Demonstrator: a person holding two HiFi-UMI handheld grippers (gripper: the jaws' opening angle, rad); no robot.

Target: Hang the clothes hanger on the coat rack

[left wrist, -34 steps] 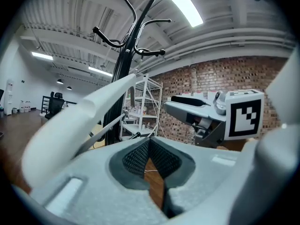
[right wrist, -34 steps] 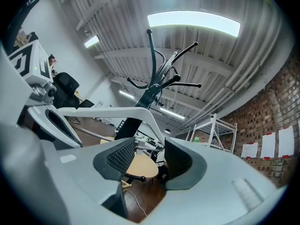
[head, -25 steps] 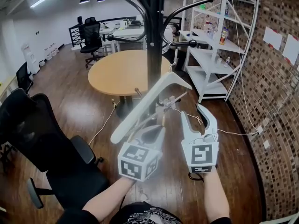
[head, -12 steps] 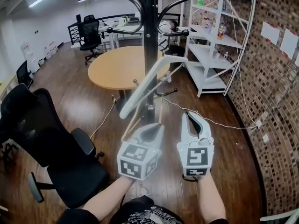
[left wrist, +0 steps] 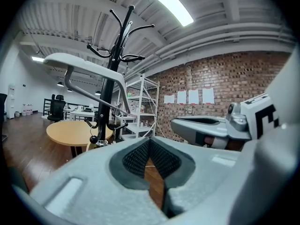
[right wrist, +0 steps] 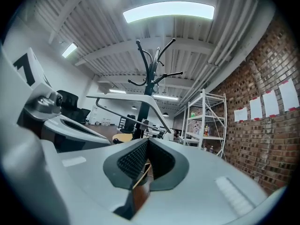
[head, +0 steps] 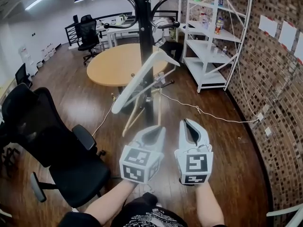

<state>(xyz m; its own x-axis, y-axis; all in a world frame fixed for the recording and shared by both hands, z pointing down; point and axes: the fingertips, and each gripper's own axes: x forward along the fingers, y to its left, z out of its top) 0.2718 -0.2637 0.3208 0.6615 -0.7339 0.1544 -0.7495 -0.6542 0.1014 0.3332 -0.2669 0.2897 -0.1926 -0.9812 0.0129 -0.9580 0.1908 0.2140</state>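
The white clothes hanger (head: 137, 82) hangs tilted against the black coat rack (head: 144, 32), its long arm sloping down to the left. I cannot make out its hook. My left gripper (head: 152, 129) and right gripper (head: 189, 123) sit side by side low in the head view, well short of the rack, both shut and empty. In the left gripper view the hanger (left wrist: 79, 62) and rack (left wrist: 112, 74) stand ahead, beyond the closed left gripper (left wrist: 150, 142). The right gripper view shows the hanger (right wrist: 136, 99) in front of the rack (right wrist: 149, 78), past the closed right gripper (right wrist: 146, 142).
A round wooden table (head: 113, 65) stands behind the rack. A black office chair (head: 57, 141) is close on the left. White shelving (head: 213, 37) lines the brick wall (head: 274, 79) on the right. A thin cable (head: 208, 113) runs across the wooden floor.
Both grippers have drawn back from the rack toward me and sunk a little. The right jaws went from wide open to shut. The hanger stays at the rack.
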